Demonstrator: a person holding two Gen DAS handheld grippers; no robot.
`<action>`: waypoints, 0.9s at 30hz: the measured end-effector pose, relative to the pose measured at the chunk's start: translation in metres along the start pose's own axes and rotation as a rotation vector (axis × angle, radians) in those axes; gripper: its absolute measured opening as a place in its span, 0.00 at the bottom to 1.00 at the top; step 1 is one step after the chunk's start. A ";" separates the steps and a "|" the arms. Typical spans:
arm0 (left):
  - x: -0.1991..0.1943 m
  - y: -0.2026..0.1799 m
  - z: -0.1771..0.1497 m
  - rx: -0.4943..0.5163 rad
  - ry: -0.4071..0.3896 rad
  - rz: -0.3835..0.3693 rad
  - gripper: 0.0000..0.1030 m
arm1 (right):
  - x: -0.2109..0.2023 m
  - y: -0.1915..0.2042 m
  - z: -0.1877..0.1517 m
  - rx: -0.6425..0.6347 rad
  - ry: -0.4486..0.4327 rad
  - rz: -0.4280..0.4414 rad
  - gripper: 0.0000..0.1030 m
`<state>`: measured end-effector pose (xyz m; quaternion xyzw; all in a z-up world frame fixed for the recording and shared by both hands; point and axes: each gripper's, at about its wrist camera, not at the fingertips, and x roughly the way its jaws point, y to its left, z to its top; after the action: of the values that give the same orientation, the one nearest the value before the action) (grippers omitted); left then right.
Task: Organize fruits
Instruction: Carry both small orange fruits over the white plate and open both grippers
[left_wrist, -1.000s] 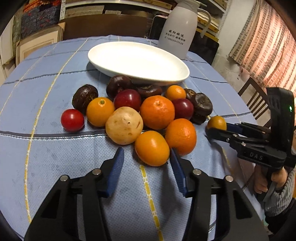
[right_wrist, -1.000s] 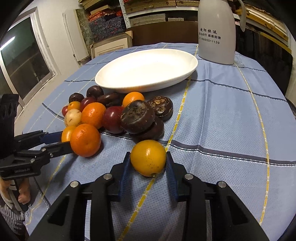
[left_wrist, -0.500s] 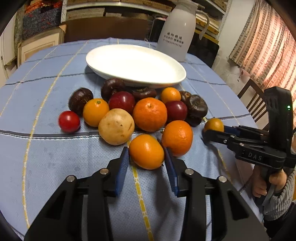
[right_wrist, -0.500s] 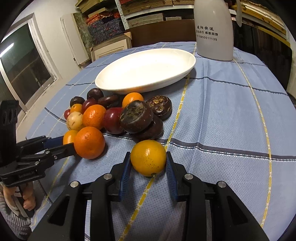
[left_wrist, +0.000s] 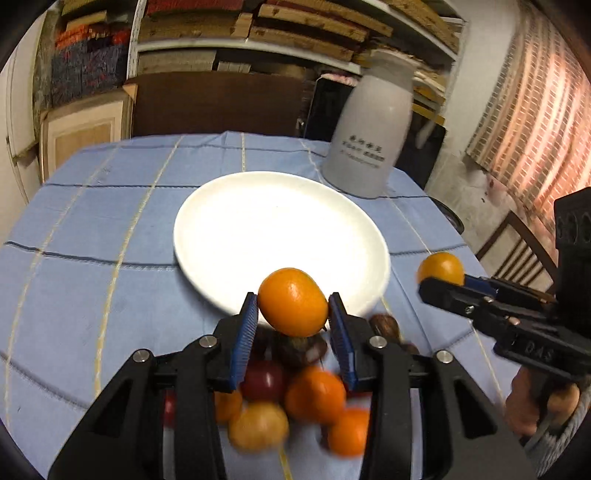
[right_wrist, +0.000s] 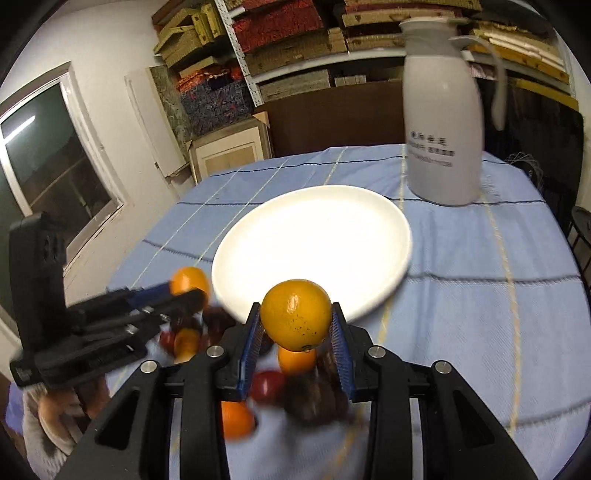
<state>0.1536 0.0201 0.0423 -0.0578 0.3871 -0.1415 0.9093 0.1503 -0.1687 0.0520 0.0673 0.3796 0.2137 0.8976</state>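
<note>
My left gripper (left_wrist: 293, 312) is shut on an orange (left_wrist: 293, 302) and holds it in the air above the fruit pile (left_wrist: 295, 402), at the near rim of the white plate (left_wrist: 273, 232). My right gripper (right_wrist: 295, 323) is shut on another orange (right_wrist: 296, 314), also lifted above the pile (right_wrist: 295, 384) near the plate (right_wrist: 314, 243). Each gripper shows in the other's view: the right one (left_wrist: 439, 282) with its orange (left_wrist: 440, 267), the left one (right_wrist: 188, 293) with its orange (right_wrist: 189, 280). The plate holds nothing.
A white thermos jug (left_wrist: 369, 136) stands behind the plate at the back right, also in the right wrist view (right_wrist: 443, 129). A blue checked tablecloth (left_wrist: 92, 229) covers the round table. Shelves and boxes lie beyond; a chair (left_wrist: 517, 243) stands at the right.
Both grippers have risen from the table with their oranges and moved forward toward the plate. The fruit pile now lies below and behind the fingertips.
</note>
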 end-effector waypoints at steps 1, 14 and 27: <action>0.013 0.004 0.006 -0.012 0.015 -0.001 0.37 | 0.013 -0.001 0.006 0.011 0.014 -0.001 0.36; 0.070 0.030 0.023 -0.041 0.081 0.038 0.68 | 0.099 -0.001 0.013 -0.019 0.125 -0.085 0.39; -0.014 0.081 -0.033 -0.192 -0.059 0.166 0.92 | 0.021 -0.031 -0.032 0.117 -0.016 -0.061 0.65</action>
<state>0.1376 0.1013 0.0114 -0.1166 0.3754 -0.0263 0.9191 0.1514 -0.1890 0.0071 0.1098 0.3860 0.1631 0.9013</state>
